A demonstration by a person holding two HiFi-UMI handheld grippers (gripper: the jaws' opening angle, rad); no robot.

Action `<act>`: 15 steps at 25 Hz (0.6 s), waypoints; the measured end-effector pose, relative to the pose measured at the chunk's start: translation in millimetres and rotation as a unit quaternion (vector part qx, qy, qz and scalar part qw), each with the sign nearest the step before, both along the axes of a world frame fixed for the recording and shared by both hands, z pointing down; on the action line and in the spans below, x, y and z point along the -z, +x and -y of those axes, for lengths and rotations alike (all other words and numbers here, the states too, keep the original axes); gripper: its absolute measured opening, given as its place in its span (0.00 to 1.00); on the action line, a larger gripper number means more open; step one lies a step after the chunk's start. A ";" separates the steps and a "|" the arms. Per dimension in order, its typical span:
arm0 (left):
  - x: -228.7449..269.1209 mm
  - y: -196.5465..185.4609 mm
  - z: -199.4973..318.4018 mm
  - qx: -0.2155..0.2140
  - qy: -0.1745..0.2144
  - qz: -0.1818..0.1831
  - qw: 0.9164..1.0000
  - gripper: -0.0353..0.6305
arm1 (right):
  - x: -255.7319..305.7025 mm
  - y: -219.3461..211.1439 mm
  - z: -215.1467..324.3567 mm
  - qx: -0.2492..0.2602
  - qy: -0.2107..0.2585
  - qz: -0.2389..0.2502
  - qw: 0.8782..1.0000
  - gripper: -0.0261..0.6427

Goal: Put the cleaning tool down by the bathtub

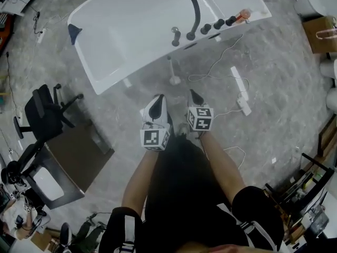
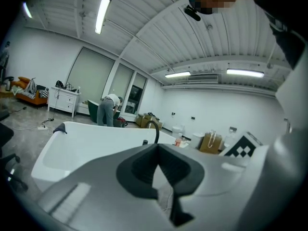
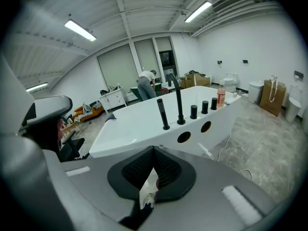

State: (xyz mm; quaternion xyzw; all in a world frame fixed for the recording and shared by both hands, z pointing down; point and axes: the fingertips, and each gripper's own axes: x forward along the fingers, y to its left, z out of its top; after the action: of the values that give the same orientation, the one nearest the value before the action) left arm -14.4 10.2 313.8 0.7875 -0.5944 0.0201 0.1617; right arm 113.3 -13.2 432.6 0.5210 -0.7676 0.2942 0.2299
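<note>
Grey floor, white bathtub w/ dark cloth on corner rim; L claw & R claw pinched together.

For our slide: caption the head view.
Left gripper and right gripper, both shut, side by side facing the white bathtub.

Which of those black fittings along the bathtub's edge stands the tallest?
The curved spout. It arches well above the straight rod beside it and the three short knobs, and it is the only bent one.
</note>
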 end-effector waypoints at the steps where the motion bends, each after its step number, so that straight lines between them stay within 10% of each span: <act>1: 6.6 4.1 -5.8 0.000 0.001 0.000 1.000 0.06 | 9.9 1.6 -3.5 0.002 0.006 0.001 1.000 0.04; 15: 97.9 30.4 -80.5 0.009 0.039 0.011 0.999 0.06 | 148.6 23.8 -68.8 0.032 0.114 0.023 0.993 0.04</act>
State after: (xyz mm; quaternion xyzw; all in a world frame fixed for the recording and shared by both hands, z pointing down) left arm 16.0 90.7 215.9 0.7877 -0.6033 0.0045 0.1246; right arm 137.1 55.6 283.9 0.5121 -0.8175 0.2092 0.1600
